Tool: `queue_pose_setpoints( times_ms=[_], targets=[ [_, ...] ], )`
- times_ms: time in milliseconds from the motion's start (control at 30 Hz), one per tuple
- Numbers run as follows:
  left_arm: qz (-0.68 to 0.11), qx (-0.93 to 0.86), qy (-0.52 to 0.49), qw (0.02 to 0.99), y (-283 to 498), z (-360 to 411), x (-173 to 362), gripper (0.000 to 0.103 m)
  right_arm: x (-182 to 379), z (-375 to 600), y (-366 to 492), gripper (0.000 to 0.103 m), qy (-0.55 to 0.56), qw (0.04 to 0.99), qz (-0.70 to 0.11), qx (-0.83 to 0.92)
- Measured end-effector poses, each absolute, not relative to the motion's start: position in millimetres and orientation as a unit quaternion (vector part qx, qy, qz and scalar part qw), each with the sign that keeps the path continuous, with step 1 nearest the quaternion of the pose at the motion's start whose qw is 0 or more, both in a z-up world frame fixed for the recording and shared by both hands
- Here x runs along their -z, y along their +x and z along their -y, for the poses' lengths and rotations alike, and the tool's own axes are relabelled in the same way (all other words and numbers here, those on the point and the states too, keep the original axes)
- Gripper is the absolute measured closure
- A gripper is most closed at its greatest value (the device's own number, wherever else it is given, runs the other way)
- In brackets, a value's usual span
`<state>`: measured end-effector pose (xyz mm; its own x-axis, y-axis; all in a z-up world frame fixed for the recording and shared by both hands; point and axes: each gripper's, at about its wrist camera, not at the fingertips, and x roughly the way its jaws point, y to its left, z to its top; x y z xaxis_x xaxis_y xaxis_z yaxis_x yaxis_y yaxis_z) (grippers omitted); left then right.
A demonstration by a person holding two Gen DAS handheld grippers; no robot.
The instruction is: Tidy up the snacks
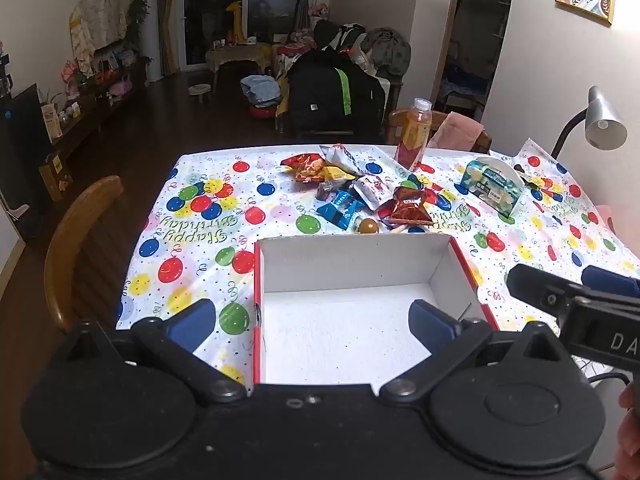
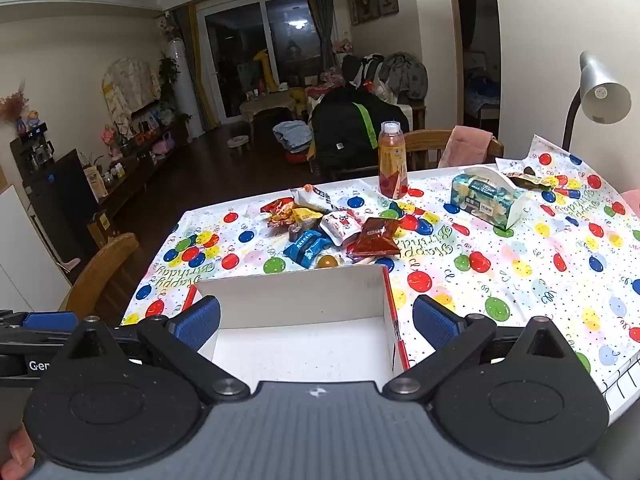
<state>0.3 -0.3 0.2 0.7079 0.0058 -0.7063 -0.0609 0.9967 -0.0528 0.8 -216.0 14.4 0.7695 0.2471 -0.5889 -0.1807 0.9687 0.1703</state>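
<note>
A pile of snack packets (image 1: 352, 188) (image 2: 328, 228) lies mid-table just beyond an empty white box with red outer sides (image 1: 352, 268) (image 2: 296, 296). The pile holds a blue packet (image 1: 340, 206) (image 2: 306, 248), a dark red packet (image 1: 410, 206) (image 2: 376, 236), a white pouch (image 1: 374, 190) and a gold ball (image 1: 368, 226) (image 2: 329, 261). My left gripper (image 1: 314, 326) hovers open over the box's near end, holding nothing. My right gripper (image 2: 316, 320) is open too, straddling the box's right wall, and it shows at the right edge of the left wrist view (image 1: 572, 292).
An orange drink bottle (image 1: 414, 134) (image 2: 393, 160) stands at the table's far edge. A tissue box (image 1: 494, 186) (image 2: 486, 198) sits far right beneath a grey lamp (image 2: 602, 92). Wooden chairs (image 1: 76, 240) (image 2: 102, 276) flank the balloon tablecloth (image 1: 208, 216) (image 2: 520, 264).
</note>
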Motion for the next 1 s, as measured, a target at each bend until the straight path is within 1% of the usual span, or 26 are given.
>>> queue_pose_setpoints(
  times_ms=[367,567,1000],
  targets=[
    [-0.378,-0.017,-0.037,0.925,1,6,1,0.000,-16,217,-1,0.000,0.051,0.939,-0.321,-0.114],
    [-0.373,-0.013,-0.036,0.927,-6,2,-9,0.000,-11,217,2,0.000,0.053,0.939,-0.319,-0.117],
    [-0.368,-0.010,-0.039,0.929,-8,-1,-14,0.000,-28,211,-10,0.000,0.048,0.937,-0.319,-0.130]
  ],
)
